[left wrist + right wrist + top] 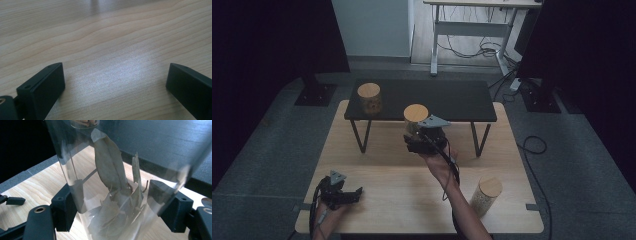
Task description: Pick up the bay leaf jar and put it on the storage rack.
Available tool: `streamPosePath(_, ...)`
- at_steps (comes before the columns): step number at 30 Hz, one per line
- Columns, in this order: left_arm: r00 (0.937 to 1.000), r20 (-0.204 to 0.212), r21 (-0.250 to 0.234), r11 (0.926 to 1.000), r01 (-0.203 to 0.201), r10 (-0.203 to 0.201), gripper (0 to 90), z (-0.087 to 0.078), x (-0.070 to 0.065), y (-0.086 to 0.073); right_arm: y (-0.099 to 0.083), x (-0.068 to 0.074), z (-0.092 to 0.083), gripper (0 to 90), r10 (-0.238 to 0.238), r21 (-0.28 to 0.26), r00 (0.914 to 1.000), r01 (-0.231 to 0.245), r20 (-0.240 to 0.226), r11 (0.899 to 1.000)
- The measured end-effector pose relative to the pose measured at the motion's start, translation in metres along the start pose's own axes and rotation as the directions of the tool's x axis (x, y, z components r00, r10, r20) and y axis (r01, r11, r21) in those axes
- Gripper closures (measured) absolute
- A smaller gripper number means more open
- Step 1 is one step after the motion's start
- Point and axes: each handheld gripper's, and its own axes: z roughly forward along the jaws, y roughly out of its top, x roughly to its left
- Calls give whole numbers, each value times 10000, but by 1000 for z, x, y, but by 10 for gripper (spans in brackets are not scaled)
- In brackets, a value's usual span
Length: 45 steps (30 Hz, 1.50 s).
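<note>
Carrying a clear jar (414,120) of dried leaves with a wooden lid, the right tongs (418,142) hold it in the air at the front edge of the low black shelf (462,100), near the centre of the high view; in the right gripper view the jaws are closed on the glass jar, one pad on each side of its lower wall, with the leaves lying loose inside. The step in hand looks like a transfer of this jar up onto the shelf, where a second lidded jar (370,98) already stands at about ten o'clock from the carried one. The next move likely calls for lifting the base clear of the shelf edge, moving it toward twelve o'clock over bare shelf well apart from that jar, setting it down upright and only then loosening the grip; glass is slippery, so a tilt could let it slide. A third jar (486,196) waits on the wooden desk (377,175) at about four o'clock. The left tongs (343,193) rest low at about seven o'clock, jaws wide apart and holding nothing, with only bare wood grain between them. Around the desk lies grey carpet (257,150), with dark curtains at both sides and a pale desk frame with cables at twelve o'clock.
</note>
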Motion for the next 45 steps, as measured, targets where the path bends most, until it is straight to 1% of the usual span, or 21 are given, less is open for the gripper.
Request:
streamPosePath(2, 10000, -8, -25, 10000, -1, 1, 16, 0, 0, 0, 2, -1, 0, 253, 42, -4, 10000, -42, -15, 10000)
streamPosePath(17, 10000, 4, -11, 10000, -14, 14, 17, 0, 0, 0, 21, -1, -3, 254, -118, 23, 9999, 118, -28, 9999)
streamPosePath(27, 10000, 5, -9, 10000, -20, 20, 17, 0, 0, 0, 32, -3, -3, 254, -13, 3, 10000, 13, -92, 10000)
streamPosePath(37, 10000, 8, -14, 10000, -20, 20, 17, 0, 0, 0, 41, -7, -4, 254, 42, -14, 10000, -42, -39, 10000)
streamPosePath(45, 10000, 7, -14, 10000, -17, 17, 17, 0, 0, 0, 48, -9, -6, 254, 54, -83, 9999, -54, 94, 10000)
